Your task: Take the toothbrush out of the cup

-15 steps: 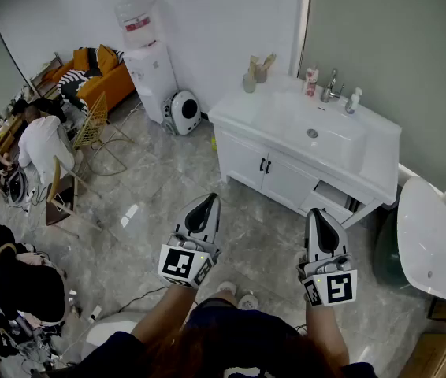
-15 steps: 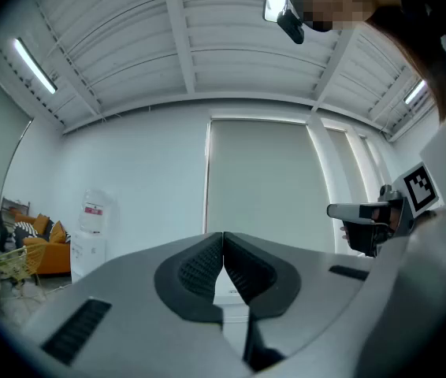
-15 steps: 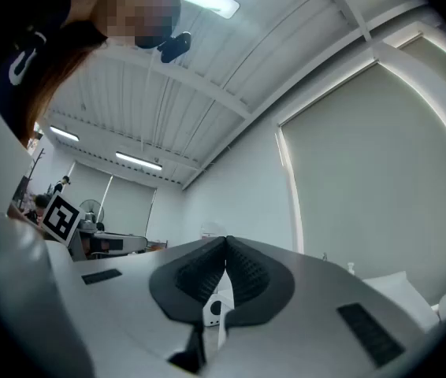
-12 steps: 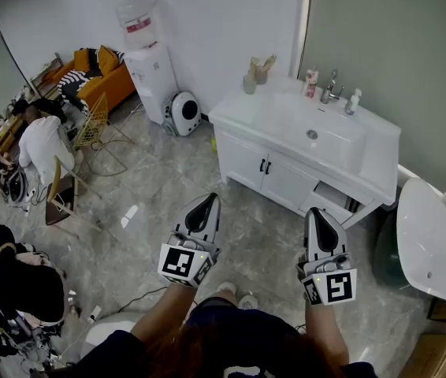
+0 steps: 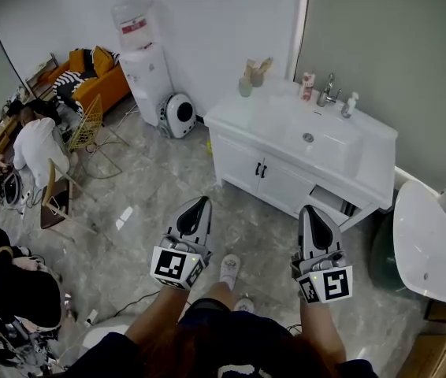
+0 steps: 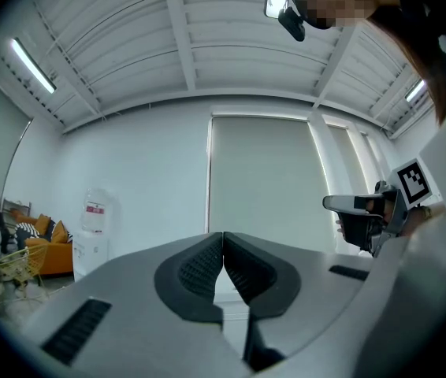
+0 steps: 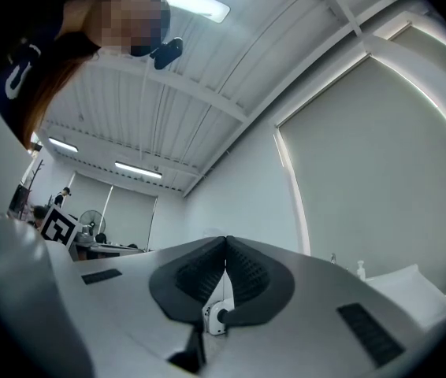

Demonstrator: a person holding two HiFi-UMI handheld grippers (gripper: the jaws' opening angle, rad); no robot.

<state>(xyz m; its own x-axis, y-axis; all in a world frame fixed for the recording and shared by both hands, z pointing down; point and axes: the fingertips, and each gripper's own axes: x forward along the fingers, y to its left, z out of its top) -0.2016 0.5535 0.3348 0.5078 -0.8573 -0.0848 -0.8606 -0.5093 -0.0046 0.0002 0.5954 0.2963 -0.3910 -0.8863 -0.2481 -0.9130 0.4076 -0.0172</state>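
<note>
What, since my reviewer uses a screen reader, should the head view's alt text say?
From above, a person holds the left claw and right claw, both shut and empty, over a grey stone floor, short of a white sink cabinet. Two cups stand at its back left corner; people sit near an orange sofa at far left.

Grey marble floor (image 5: 160,179); white vanity cabinet (image 5: 286,186) at 1 o'clock; water dispenser (image 5: 148,85) at 11 o'clock against white wall (image 5: 207,14); orange sofa (image 5: 101,89) at 10 o'clock; grey blind (image 5: 396,38) at 2 o'clock; ceiling strip light (image 6: 32,64) lit.
</note>
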